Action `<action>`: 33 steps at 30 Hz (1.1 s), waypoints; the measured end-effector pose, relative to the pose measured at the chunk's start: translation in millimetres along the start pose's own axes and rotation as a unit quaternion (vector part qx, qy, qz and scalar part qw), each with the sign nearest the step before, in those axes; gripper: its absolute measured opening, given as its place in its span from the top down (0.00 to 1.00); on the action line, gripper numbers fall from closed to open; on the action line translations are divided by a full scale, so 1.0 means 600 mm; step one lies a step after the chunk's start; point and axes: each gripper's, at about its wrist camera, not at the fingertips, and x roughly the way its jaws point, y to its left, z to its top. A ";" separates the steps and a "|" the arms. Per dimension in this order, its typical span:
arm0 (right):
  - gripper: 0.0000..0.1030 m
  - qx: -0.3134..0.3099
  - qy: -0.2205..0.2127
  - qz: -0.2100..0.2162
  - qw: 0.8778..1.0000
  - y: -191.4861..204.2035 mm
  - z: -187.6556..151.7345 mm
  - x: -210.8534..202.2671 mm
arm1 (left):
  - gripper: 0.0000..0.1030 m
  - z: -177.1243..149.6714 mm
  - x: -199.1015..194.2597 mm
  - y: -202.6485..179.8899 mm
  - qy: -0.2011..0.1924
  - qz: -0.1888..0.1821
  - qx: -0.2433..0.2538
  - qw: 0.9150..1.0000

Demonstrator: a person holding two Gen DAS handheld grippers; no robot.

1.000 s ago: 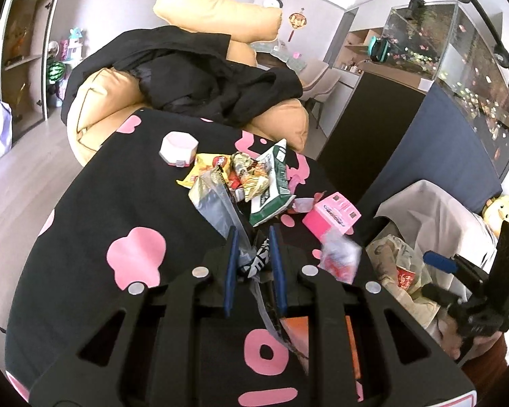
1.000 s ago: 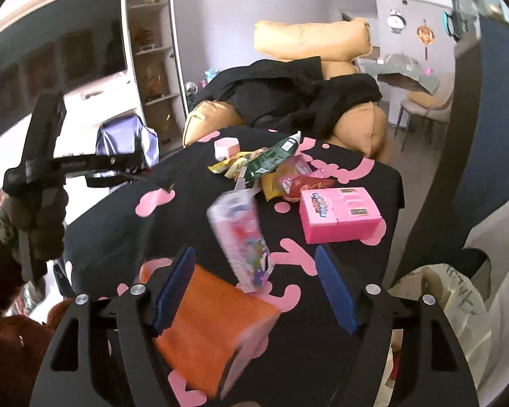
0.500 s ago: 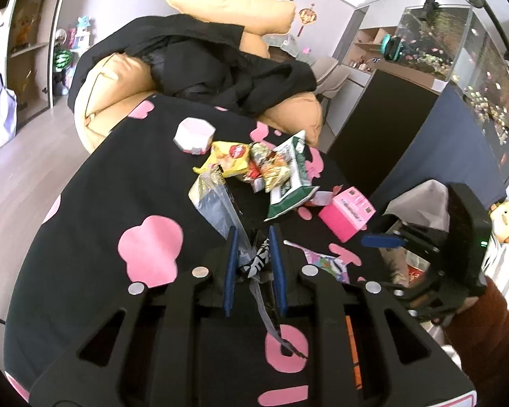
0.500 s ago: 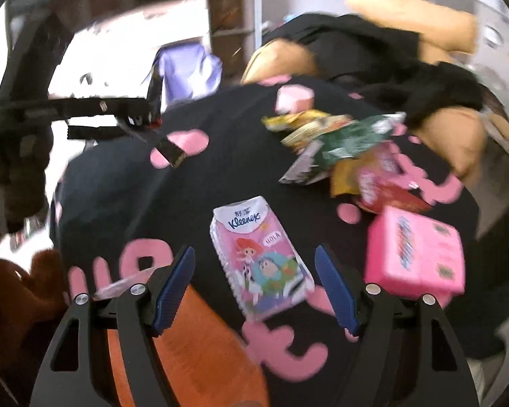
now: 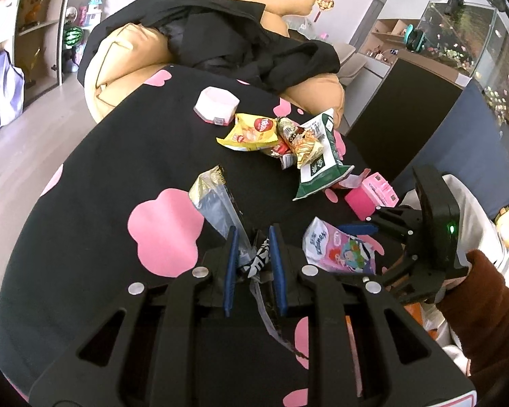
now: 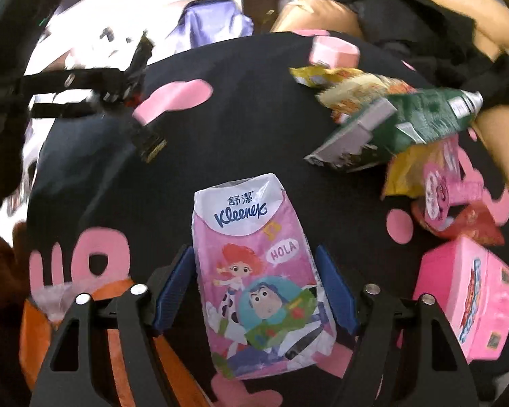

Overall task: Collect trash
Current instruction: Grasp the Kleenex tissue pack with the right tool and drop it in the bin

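The pink tissue pack point(image 6: 259, 278) lies flat near the worktop's point(image 5: 125, 156) front edge, between the right gripper's point(image 6: 254, 291) closing jaws, whose pads do not yet press it. The left gripper point(image 5: 252, 257), jaws nearly together, pinches a clear wrapper point(image 5: 217, 210); snack bags point(image 5: 288, 139) cluster toward the far edge.

Black pink-patterned tablecloth point(image 5: 95, 183); tissue pack point(image 6: 258, 271), snack wrappers point(image 5: 288, 142), seemingly pink boxes point(image 6: 471, 298).

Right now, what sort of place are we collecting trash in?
Most likely a home living room: a tan sofa draped with black clothing, a fish tank, and display shelves along the wall.
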 end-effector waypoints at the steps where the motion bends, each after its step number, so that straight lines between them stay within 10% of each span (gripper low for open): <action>1: 0.75 0.008 -0.001 -0.001 1.000 -0.004 0.002 -0.002 | 0.83 0.000 0.000 -0.003 0.000 -0.001 0.001 1.000; 18: 0.80 0.124 -0.151 -0.135 0.971 -0.007 -0.092 -0.315 | 0.83 0.060 -0.049 -0.208 -0.066 -0.065 0.111 0.989; 33: 0.80 0.270 -0.233 -0.305 0.883 -0.082 -0.350 -0.556 | 0.83 0.012 0.079 -0.556 0.013 -0.218 0.224 0.950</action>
